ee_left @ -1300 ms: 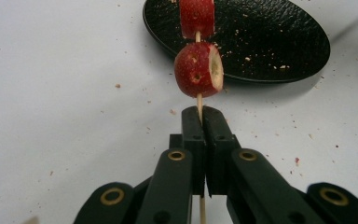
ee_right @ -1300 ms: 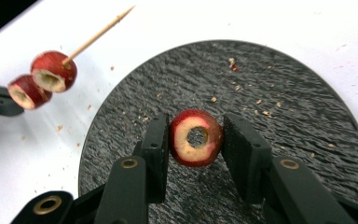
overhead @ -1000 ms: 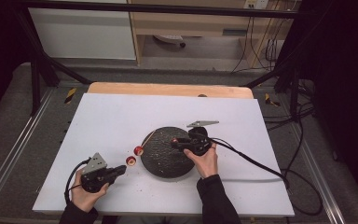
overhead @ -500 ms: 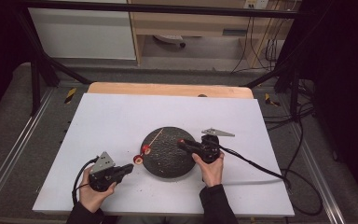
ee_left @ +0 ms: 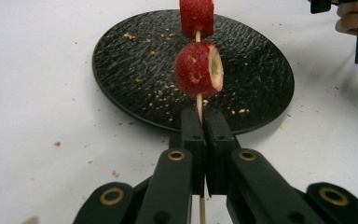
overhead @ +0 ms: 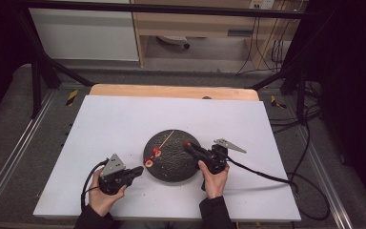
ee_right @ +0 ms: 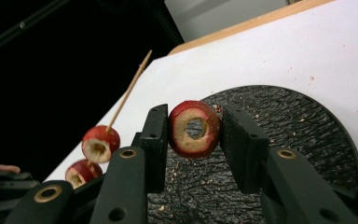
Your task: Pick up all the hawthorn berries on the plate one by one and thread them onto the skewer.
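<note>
Skewer work at a white table (overhead: pixel 124 119): the person's left gripper (ee_left: pixel 204 140), jaws pressed together, clamps a thin wooden skewer (ee_left: pixel 198 100) near its lower end. Two red cored fruit pieces (ee_left: pixel 198 70) are threaded on the stick, which slants up over the front-left edge of a round black textured plate (overhead: pixel 181 164). The right gripper (ee_right: pixel 195 135), held above the plate's right side, pinches a third red fruit ring (ee_right: pixel 195 128) between its jaws, its hollow centre facing the camera. Crumbs dot the plate and the tabletop around it. The ring sits well apart from the skewer's bare tip.
</note>
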Action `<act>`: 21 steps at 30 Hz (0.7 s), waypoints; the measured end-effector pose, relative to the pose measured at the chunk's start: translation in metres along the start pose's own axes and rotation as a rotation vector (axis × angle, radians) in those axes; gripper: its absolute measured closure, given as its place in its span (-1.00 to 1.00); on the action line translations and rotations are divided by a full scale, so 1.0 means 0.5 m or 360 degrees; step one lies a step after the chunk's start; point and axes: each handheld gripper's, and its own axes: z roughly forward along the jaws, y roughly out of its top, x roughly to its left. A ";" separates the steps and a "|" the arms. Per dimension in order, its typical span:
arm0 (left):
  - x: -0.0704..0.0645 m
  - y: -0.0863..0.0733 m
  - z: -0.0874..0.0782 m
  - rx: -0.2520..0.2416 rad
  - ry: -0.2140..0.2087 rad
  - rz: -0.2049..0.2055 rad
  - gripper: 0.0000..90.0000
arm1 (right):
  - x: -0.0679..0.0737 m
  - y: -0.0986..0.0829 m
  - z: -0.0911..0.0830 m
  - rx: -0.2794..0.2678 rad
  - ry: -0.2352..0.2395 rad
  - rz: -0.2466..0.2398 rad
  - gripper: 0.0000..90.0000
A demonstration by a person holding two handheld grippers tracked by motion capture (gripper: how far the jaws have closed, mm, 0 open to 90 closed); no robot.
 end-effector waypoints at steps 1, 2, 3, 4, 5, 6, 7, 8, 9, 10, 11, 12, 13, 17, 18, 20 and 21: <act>-0.002 0.001 0.002 0.0000 -0.0003 0.0003 0.96 | -0.001 -0.002 -0.001 -0.0026 -0.0001 0.0010 0.40; -0.005 0.003 0.005 -0.0003 -0.0009 0.0002 0.96 | -0.001 -0.002 -0.003 -0.0053 0.0002 0.0019 0.40; -0.007 0.004 0.007 -0.0006 -0.0007 0.0006 0.96 | -0.001 -0.003 -0.004 -0.0074 -0.0002 0.0025 0.40; -0.009 0.005 0.009 -0.0005 -0.0010 0.0011 0.96 | 0.000 -0.004 -0.006 -0.0102 0.0000 0.0040 0.40; -0.012 0.007 0.011 -0.0006 -0.0013 0.0012 0.96 | 0.000 -0.004 -0.008 -0.0123 0.0000 0.0042 0.40; -0.014 0.008 0.013 -0.0009 -0.0014 0.0015 0.96 | 0.000 -0.004 -0.009 -0.0155 0.0000 0.0050 0.40; -0.016 0.010 0.015 -0.0011 -0.0013 0.0020 0.96 | 0.000 -0.004 -0.011 -0.0178 0.0003 0.0063 0.40; -0.019 0.011 0.017 -0.0013 -0.0018 0.0021 0.96 | 0.001 -0.003 -0.012 -0.0193 0.0005 0.0072 0.40; -0.021 0.013 0.018 -0.0017 -0.0018 0.0025 0.96 | 0.001 -0.001 -0.012 -0.0219 0.0002 0.0075 0.40; -0.023 0.014 0.020 -0.0017 -0.0023 0.0033 0.95 | 0.002 0.001 -0.013 -0.0232 0.0001 0.0077 0.40; -0.025 0.016 0.021 -0.0018 -0.0026 0.0034 0.95 | 0.003 0.003 -0.014 -0.0239 0.0006 0.0097 0.40; -0.027 0.017 0.023 -0.0016 -0.0028 0.0038 0.96 | 0.002 0.005 -0.013 -0.0262 0.0002 0.0097 0.40; -0.029 0.018 0.025 -0.0017 -0.0029 0.0042 0.96 | 0.001 0.007 -0.013 -0.0274 0.0004 0.0095 0.40; -0.035 0.021 0.033 -0.0023 -0.0036 0.0040 0.96 | 0.002 0.014 -0.013 -0.0339 0.0011 0.0131 0.40; -0.037 0.022 0.035 -0.0021 -0.0039 0.0040 0.95 | 0.001 0.015 -0.012 -0.0355 0.0007 0.0129 0.40; -0.040 0.023 0.037 -0.0029 -0.0039 0.0040 0.96 | 0.002 0.018 -0.012 -0.0389 0.0005 0.0148 0.40; -0.041 0.023 0.038 -0.0029 -0.0042 0.0038 0.95 | 0.001 0.020 -0.012 -0.0408 0.0008 0.0142 0.40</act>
